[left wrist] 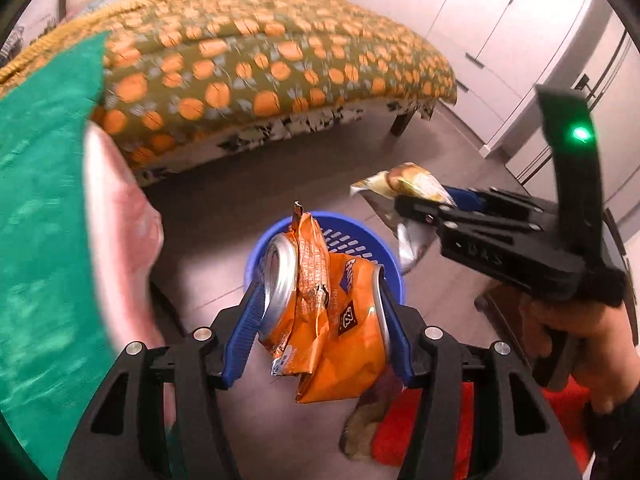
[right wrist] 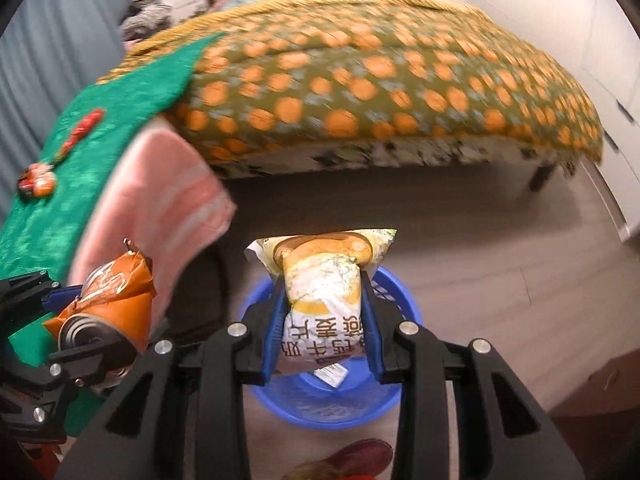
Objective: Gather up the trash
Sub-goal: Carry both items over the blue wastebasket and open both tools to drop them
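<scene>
My left gripper is shut on a crushed silver can wrapped in an orange snack wrapper; its blue pads press both sides. Directly beneath it on the floor stands a blue plastic basket. To the right, a hand holds my right gripper, which is shut on a white-and-yellow bread wrapper. In the right wrist view my right gripper clamps that bread wrapper over the blue basket. The left gripper with the orange wrapper hangs at the left.
A bed with an orange-dotted cover fills the background. A green cloth and a pink towel hang close on the left. White wardrobe doors line the right. A red mat and a slipper lie on the floor.
</scene>
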`<state>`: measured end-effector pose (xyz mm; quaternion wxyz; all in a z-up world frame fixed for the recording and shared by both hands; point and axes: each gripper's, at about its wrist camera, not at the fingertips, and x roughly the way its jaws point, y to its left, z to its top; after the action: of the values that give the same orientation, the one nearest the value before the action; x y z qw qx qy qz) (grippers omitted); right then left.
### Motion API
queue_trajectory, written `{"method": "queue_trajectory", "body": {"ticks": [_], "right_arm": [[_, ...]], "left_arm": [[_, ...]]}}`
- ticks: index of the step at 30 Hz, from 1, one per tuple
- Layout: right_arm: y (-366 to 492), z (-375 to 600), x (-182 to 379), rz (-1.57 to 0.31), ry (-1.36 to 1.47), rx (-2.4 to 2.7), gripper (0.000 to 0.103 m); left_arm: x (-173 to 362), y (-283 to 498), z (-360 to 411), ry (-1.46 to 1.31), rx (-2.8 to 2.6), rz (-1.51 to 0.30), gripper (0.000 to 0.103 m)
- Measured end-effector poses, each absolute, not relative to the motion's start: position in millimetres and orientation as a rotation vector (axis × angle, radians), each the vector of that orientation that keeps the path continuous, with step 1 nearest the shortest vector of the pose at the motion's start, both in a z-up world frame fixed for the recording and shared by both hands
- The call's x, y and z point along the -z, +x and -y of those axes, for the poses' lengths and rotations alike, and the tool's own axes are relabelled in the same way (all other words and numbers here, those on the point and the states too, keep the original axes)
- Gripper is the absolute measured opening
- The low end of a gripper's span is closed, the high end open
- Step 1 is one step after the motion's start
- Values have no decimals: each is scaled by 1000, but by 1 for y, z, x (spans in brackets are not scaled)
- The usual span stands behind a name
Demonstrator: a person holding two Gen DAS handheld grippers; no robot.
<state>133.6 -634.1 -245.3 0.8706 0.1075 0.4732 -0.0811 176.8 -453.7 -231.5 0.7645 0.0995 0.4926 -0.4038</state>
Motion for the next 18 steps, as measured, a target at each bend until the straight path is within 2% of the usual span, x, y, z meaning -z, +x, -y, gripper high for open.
{"method": "queue_trajectory", "body": {"ticks": [12, 14, 16, 17, 18], "right_arm": [[144, 671, 279, -1044, 317, 192, 34], [147, 674, 283, -1048, 337, 196, 36], [147, 678, 282, -1038, 352, 214, 48], [147, 680, 280, -1028, 361, 220, 65], [145, 683, 277, -1011, 376, 226, 66]], "left_arm": [[310, 198, 512, 250, 867, -1162, 58], [316, 198, 517, 263, 873, -1158, 61], [322, 200, 524, 277, 877, -1156, 80], [324, 201, 526, 281, 872, -1149, 80], [326, 202, 527, 285, 868, -1145, 81]]}}
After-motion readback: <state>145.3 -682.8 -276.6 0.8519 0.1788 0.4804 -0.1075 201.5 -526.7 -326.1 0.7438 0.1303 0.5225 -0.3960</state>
